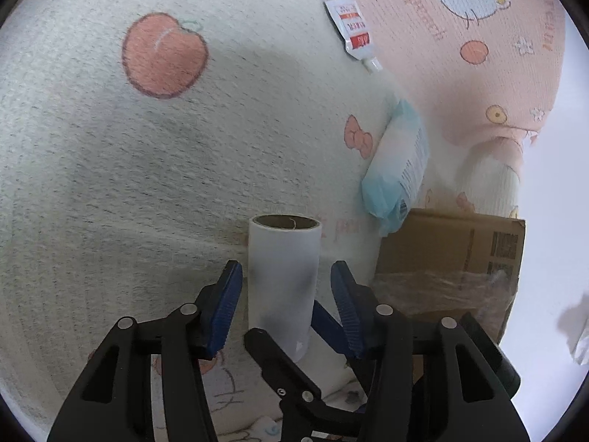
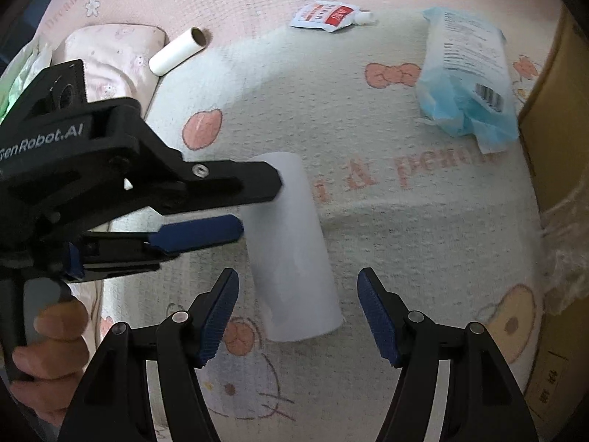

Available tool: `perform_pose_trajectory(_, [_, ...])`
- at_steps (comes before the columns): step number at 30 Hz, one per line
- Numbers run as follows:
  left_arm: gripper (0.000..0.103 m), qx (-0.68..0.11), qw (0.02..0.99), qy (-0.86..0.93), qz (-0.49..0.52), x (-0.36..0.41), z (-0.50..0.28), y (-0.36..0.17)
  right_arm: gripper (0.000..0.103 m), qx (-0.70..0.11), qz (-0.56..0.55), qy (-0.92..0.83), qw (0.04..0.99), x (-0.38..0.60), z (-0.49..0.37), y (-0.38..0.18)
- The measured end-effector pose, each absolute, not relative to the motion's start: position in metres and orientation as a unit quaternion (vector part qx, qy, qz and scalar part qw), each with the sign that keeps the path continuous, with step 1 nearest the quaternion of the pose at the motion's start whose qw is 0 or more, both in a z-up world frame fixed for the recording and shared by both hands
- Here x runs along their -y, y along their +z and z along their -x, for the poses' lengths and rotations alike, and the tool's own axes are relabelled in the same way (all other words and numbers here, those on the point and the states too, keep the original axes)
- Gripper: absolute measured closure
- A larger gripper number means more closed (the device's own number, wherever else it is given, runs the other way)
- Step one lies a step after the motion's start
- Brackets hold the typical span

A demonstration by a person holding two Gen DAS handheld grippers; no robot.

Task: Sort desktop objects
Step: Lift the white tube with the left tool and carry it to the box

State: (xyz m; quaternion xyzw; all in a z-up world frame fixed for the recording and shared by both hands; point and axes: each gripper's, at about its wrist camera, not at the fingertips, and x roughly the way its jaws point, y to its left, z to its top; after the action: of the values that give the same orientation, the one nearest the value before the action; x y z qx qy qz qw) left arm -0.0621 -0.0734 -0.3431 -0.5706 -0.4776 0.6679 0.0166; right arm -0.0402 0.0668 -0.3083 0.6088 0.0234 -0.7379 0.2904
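Observation:
A white paper roll (image 1: 283, 276) with a brown cardboard core lies on a cream blanket (image 1: 147, 184) printed with apples and bows. My left gripper (image 1: 286, 265) is open and straddles the roll, with a narrow gap on each side of its blue pads. In the right wrist view the same roll (image 2: 294, 250) lies slantwise, and my right gripper (image 2: 297, 272) stands open over its near end, both pads well clear. The left gripper (image 2: 259, 204) reaches in from the left at the roll's far end, held by a person's hand (image 2: 51, 339).
A red-and-white squeeze tube (image 2: 327, 16), a blue-and-white packet (image 2: 467, 73) and a smaller white roll (image 2: 178, 51) lie farther off. A cardboard box (image 1: 449, 258) stands close on the right of the roll. A pink pillow (image 2: 110, 55) sits at the far left.

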Motion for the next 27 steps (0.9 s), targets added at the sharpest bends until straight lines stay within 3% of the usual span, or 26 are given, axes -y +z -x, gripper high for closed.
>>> perform_pose_trajectory(2, [0.064,0.464,0.02,0.676,0.572,0.069,0.065,-0.343,0.05,-0.021,-0.614,-0.73,0.298,-0.066,0.04,-0.312])
perform_pose_trajectory(5, [0.064,0.448,0.025,0.685,0.573,0.064,0.067,-0.342,0.061,-0.037,-0.618,-0.73,0.291,-0.065,0.038,-0.319])
perform_pose_trajectory(16, [0.068,0.434,0.052,0.716,0.545,0.059,0.072,-0.304,0.061,0.013,-0.592,-0.755,0.282,-0.081,0.039,-0.29])
perform_pose_trajectory(21, [0.082,0.427,0.078,0.737,0.518,0.058,0.072,-0.27,0.062,0.023,-0.562,-0.779,0.276,-0.089,0.037,-0.261])
perform_pose_trajectory(27, [0.081,0.404,0.115,0.768,0.484,0.044,0.065,-0.223,0.062,0.03,-0.513,-0.811,0.278,-0.103,0.03,-0.216])
